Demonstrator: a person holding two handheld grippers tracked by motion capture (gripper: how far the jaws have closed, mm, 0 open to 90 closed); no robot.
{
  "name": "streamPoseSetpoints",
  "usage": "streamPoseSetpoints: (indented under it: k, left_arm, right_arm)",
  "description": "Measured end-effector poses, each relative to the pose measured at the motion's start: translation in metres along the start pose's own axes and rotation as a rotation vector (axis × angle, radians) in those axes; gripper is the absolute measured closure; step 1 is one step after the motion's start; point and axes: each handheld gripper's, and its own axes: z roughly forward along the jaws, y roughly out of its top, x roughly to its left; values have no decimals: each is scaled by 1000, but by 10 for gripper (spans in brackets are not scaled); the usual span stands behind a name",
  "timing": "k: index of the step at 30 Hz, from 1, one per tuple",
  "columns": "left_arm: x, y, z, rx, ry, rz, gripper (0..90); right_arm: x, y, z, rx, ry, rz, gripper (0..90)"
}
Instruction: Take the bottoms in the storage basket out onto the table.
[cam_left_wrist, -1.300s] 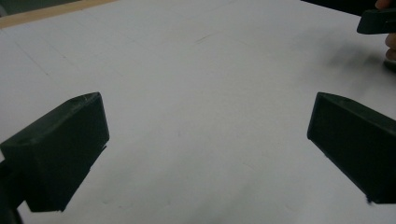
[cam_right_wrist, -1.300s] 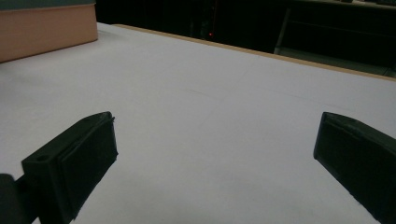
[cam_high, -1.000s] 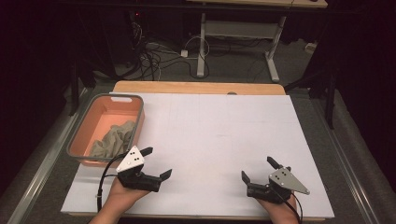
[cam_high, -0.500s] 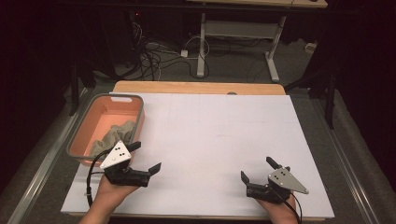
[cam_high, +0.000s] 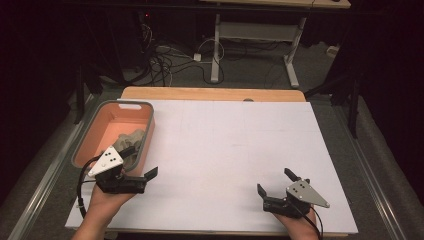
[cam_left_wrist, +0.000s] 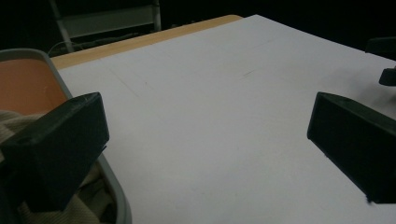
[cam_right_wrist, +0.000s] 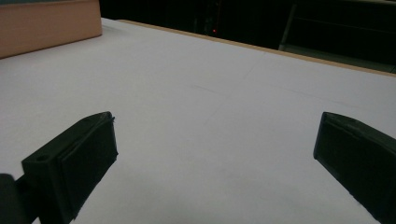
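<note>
An orange bin (cam_high: 108, 126) with a grey rim stands at the left of the white table sheet (cam_high: 230, 145). A crumpled beige cloth (cam_high: 132, 138) lies in its near end. My left gripper (cam_high: 140, 161) is open at the bin's near right corner, one jaw over the rim and the cloth, the other over the sheet. In the left gripper view the grey rim (cam_left_wrist: 114, 191) and the cloth (cam_left_wrist: 91, 207) lie beside the left jaw, and nothing is between the fingers. My right gripper (cam_high: 275, 182) stands open and empty near the front right of the sheet.
The bin's orange wall (cam_right_wrist: 46, 23) appears far left in the right gripper view. A strip of wooden tabletop (cam_high: 210, 93) borders the sheet at the back. Beyond it are cables and white desk legs (cam_high: 216, 50) on the floor.
My left gripper has moved left and forward to the bin's near corner, so one jaw now hangs over the cloth. The right gripper has stayed put.
</note>
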Motion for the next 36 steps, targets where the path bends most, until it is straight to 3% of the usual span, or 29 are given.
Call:
streamPoseSetpoints:
  k: [20, 36]
  left_arm:
    - [17, 2, -17, -17, 44, -23, 0]
    - [44, -8, -25, -9, 104, -82, 0]
  right_arm:
    - [-1, 0, 0, 4, -2, 1, 3]
    - [-1, -1, 1, 6, -4, 1, 4]
